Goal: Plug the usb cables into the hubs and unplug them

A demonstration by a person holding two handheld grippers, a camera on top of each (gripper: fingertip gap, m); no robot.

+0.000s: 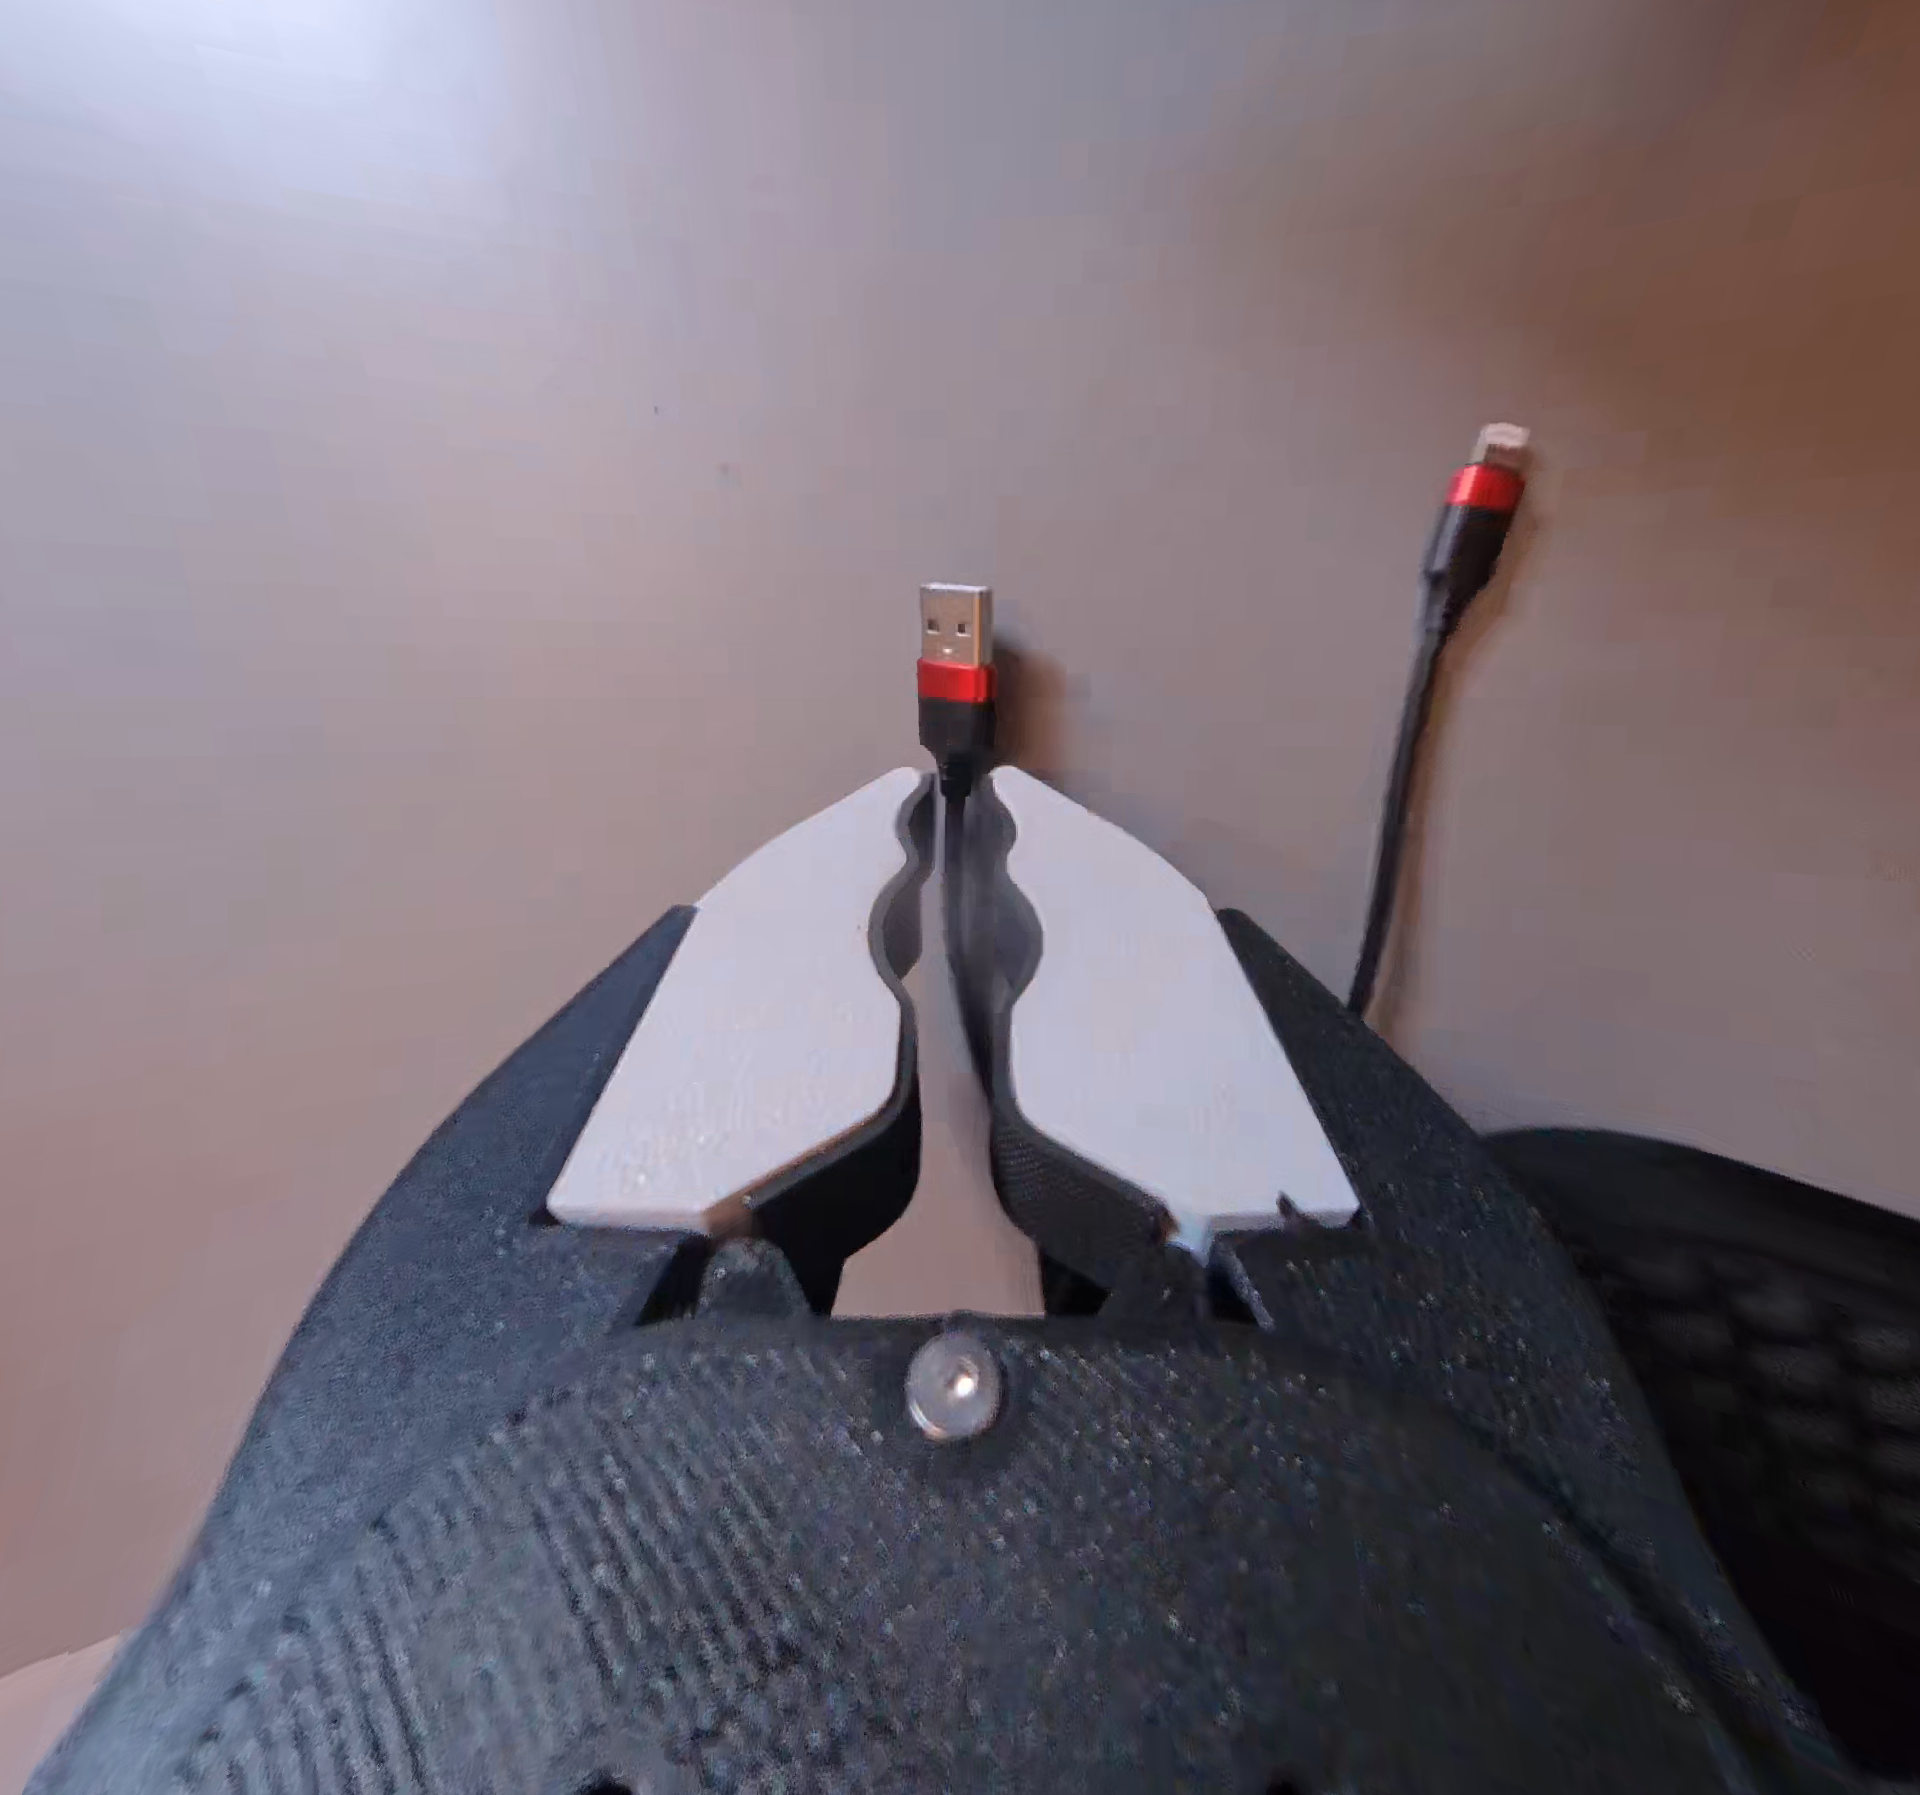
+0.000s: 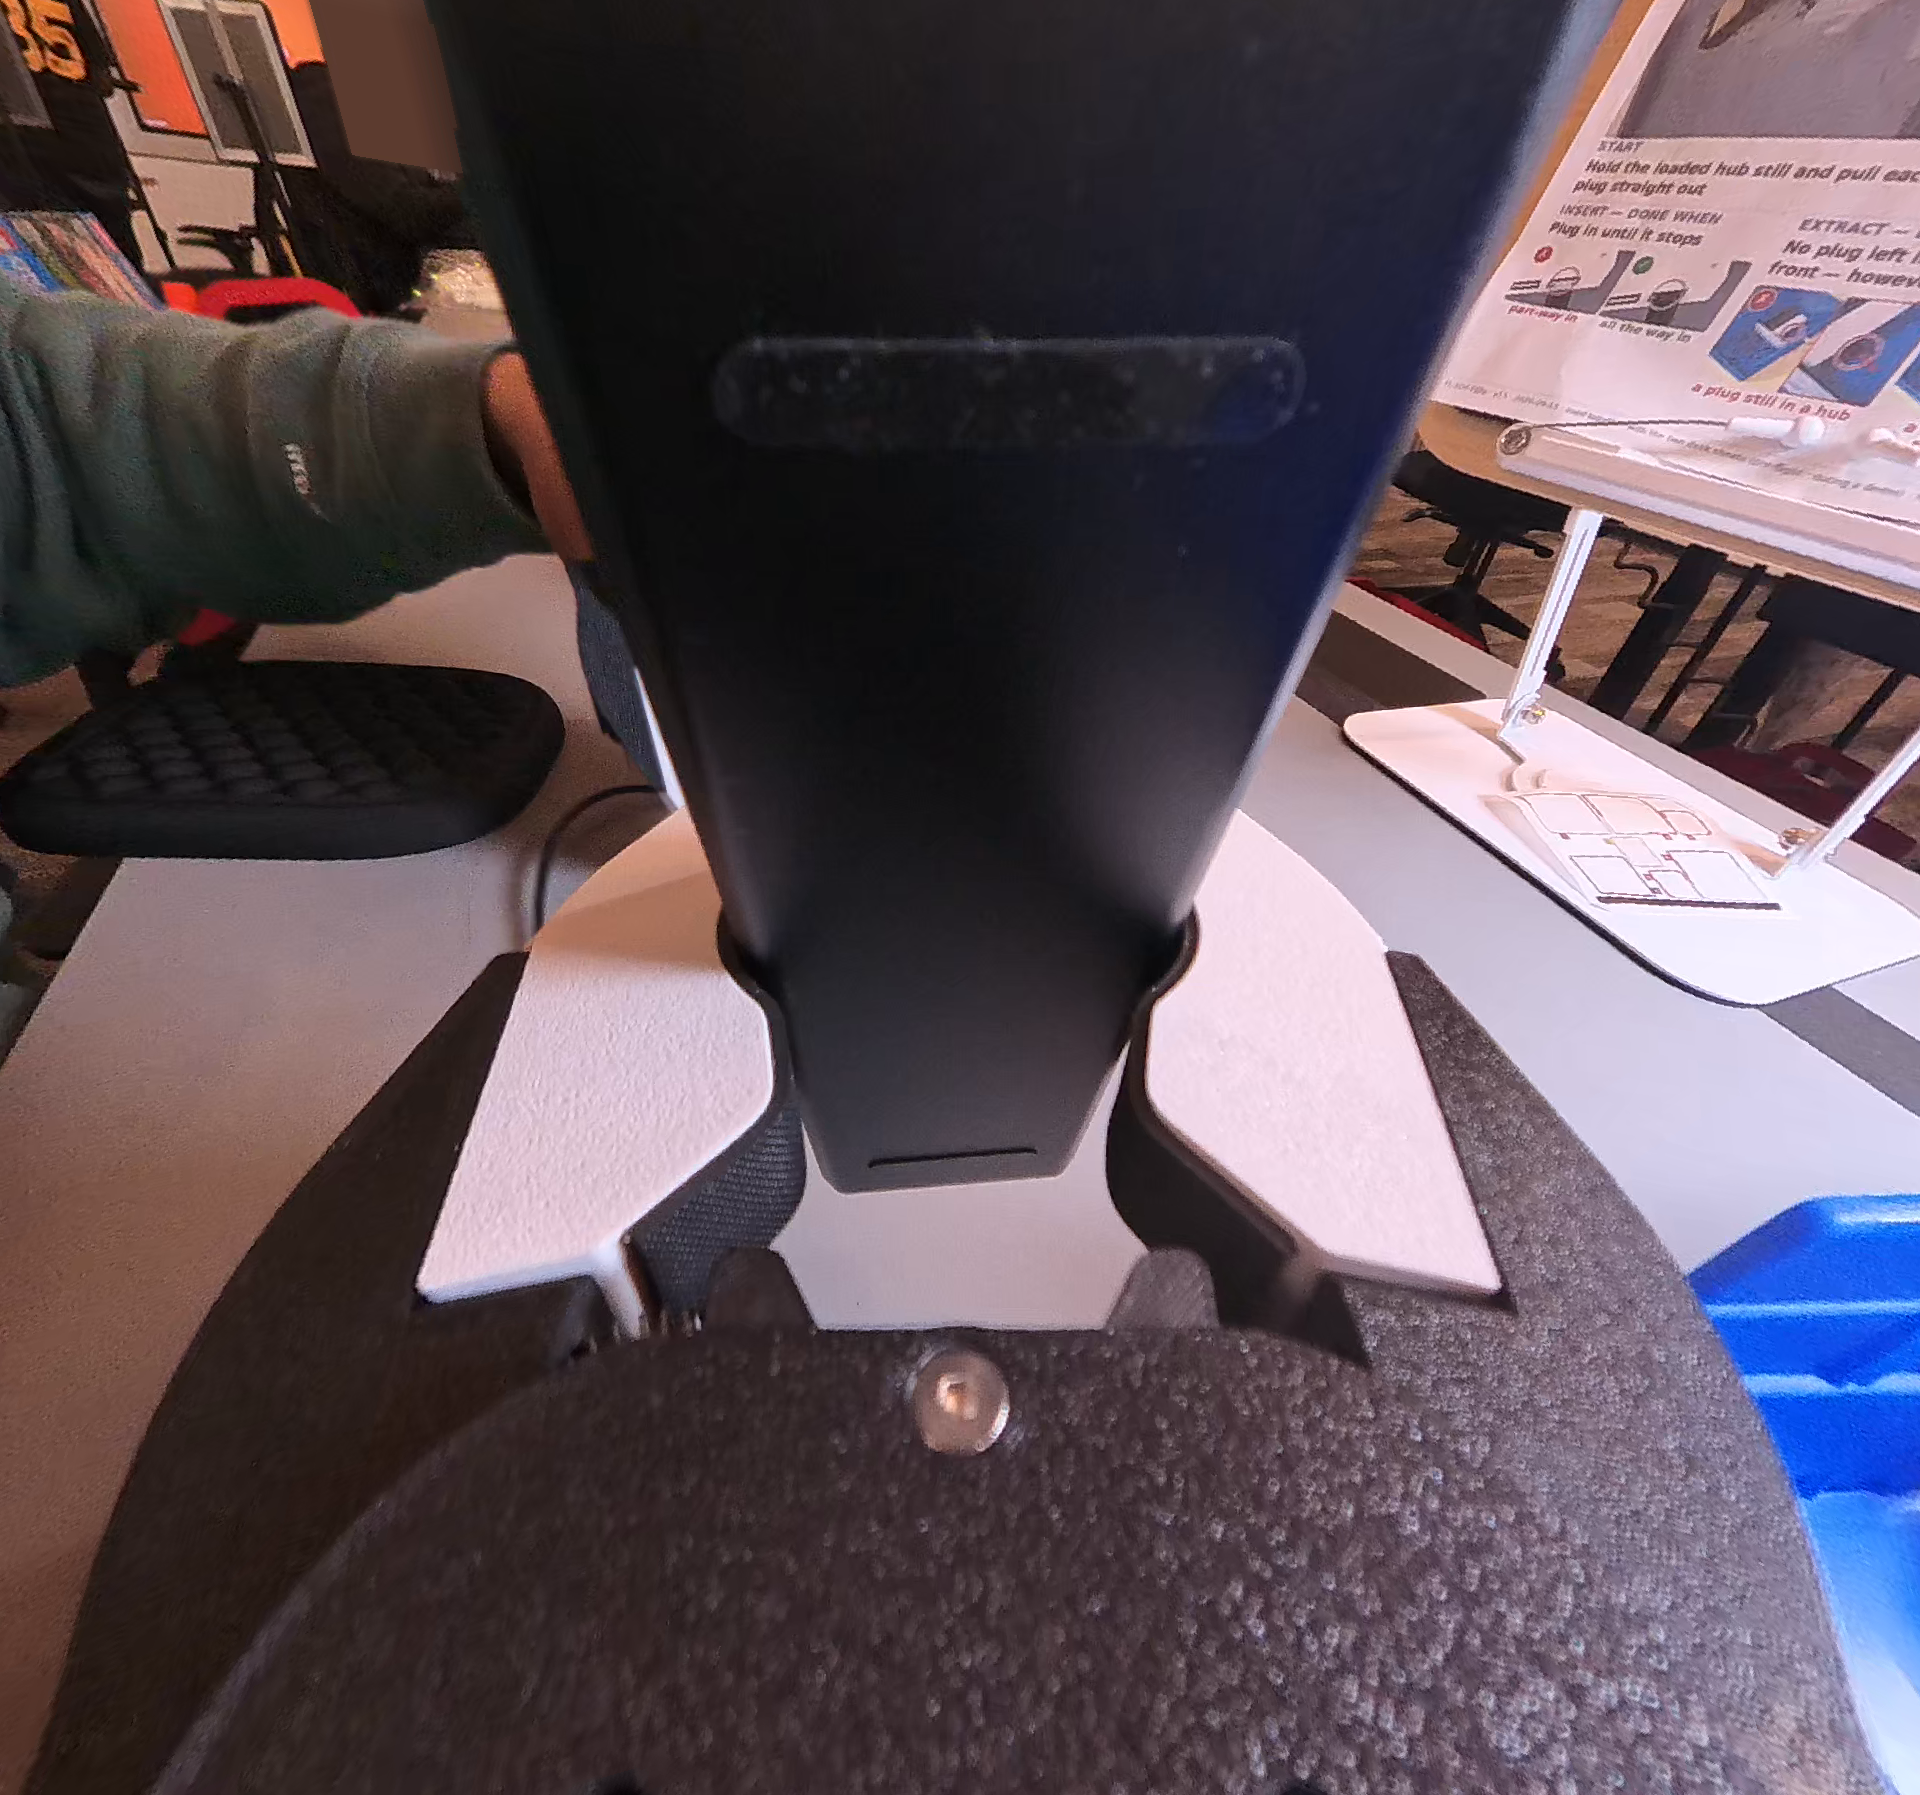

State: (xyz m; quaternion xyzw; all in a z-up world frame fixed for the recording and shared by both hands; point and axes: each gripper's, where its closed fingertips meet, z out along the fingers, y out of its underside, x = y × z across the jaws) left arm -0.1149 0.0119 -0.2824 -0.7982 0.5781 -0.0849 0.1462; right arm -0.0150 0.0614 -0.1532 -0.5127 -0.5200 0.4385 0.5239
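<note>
Your left tool [image 1: 954, 789] is pinched on the black cable just behind a red-collared USB plug [image 1: 955, 639], which points up at frame centre over a bare grey tabletop [image 1: 416, 498]. The cable's other red-collared end [image 1: 1481, 498] lies at right. Your right tool [image 2: 956, 956] clamps the narrow end of a black hub [image 2: 966, 498] that fills the frame centre; its ports are hidden. Because you grip cable rather than plug body, the plug may likely twist or buckle when pressed into a port, and the hub could pivot between the fingers.
</note>
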